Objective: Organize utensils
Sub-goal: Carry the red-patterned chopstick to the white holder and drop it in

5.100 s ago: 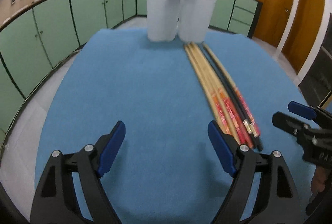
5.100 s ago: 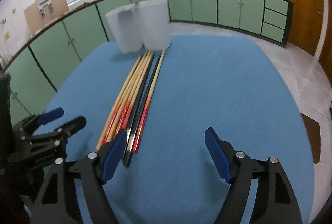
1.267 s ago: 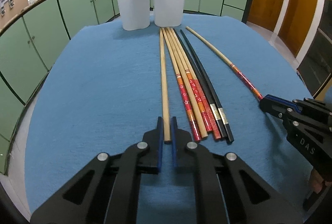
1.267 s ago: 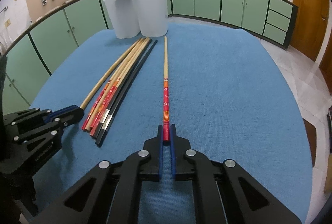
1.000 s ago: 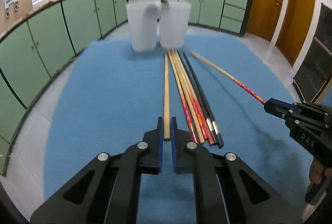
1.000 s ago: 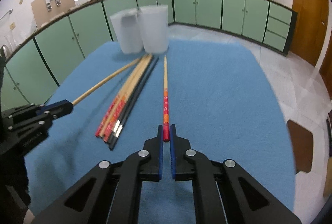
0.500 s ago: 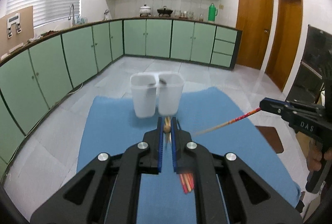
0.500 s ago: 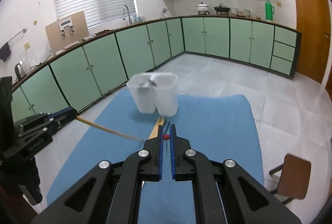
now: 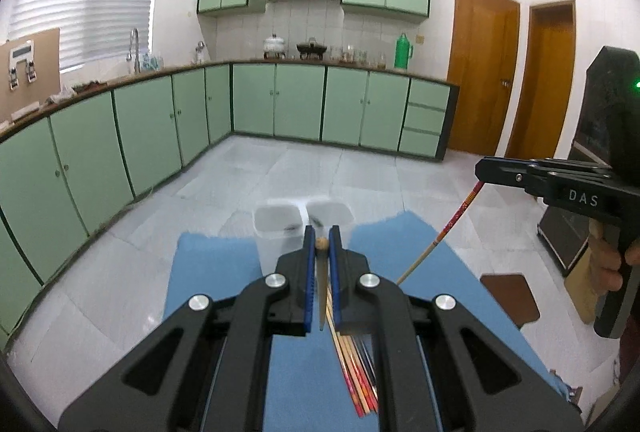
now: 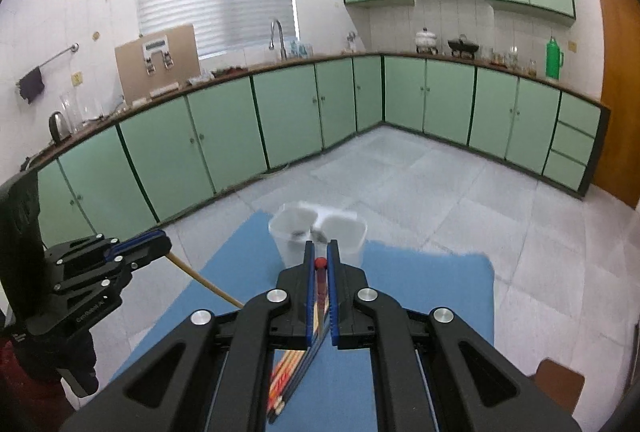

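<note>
High over the blue cloth table point(image 9: 208, 264), my left gripper point(image 9: 321, 232) is shut on the butt end of a plain wooden chopstick point(image 9: 322, 296) that hangs down from it. My right gripper point(image 10: 320, 248) is shut on a red-patterned chopstick point(image 10: 319, 263); in the left wrist view this red-patterned chopstick point(image 9: 452, 224) slants down from the right gripper point(image 9: 484, 168). The left gripper point(image 10: 160, 240) shows at left with its wooden chopstick point(image 10: 204, 282). Two white cups point(image 9: 276, 228) point(image 10: 344, 228) stand at the table's far end. Several chopsticks point(image 9: 356, 368) point(image 10: 288, 372) lie bundled on the cloth.
A brown stool point(image 9: 506, 296) point(image 10: 560, 380) stands on the tiled floor right of the table. Green cabinets point(image 10: 224, 148) line the far walls, well away. A person's hand point(image 9: 608, 256) grips the right tool's handle.
Both grippers have risen well above the table, each carrying its chopstick off the cloth. The cups and the remaining bundle now look small and far below.
</note>
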Demonstrator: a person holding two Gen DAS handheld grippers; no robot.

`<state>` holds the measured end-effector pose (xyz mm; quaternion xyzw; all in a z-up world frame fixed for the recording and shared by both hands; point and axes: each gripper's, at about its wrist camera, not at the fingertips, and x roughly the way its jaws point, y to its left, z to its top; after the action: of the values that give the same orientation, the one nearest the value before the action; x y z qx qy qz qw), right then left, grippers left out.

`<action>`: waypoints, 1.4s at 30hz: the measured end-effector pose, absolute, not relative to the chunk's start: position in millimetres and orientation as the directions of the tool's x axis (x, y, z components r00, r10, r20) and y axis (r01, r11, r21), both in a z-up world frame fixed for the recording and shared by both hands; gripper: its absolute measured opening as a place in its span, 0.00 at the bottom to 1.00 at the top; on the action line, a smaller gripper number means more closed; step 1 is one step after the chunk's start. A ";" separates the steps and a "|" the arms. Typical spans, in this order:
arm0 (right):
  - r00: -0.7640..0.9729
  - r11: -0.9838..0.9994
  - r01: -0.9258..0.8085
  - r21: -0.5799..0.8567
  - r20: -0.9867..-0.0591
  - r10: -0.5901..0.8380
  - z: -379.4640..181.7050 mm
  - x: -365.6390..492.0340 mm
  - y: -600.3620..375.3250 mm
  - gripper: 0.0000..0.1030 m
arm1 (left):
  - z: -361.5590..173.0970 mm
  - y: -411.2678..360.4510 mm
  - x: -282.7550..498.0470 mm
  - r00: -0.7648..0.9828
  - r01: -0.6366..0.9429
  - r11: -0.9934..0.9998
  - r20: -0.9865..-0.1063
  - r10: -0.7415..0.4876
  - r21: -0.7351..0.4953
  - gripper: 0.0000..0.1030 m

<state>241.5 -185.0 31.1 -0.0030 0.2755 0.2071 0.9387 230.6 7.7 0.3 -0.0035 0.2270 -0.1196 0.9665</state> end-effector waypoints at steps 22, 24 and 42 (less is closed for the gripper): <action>0.830 0.945 -0.321 0.057 -0.464 0.310 41.0 370.0 -151.1 0.06 | 21.3 -1.9 363.5 0.918 0.174 0.985 -0.357 -0.170 -0.021 0.06; 0.820 0.944 -0.322 0.069 -0.479 0.315 27.8 378.6 -149.3 0.06 | 6.2 -1.0 376.0 0.903 0.179 0.983 -0.391 -0.176 -0.030 0.06; 0.850 0.972 -0.201 0.125 -0.471 0.237 -8.3 297.0 -202.2 0.70 | -29.8 24.5 304.7 0.887 0.161 0.985 -0.429 -0.172 -0.063 0.52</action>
<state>297.0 -202.2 -8.3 0.0354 0.2491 0.1139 0.9611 304.7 24.4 -29.8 -0.0126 0.2219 -0.0858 0.9712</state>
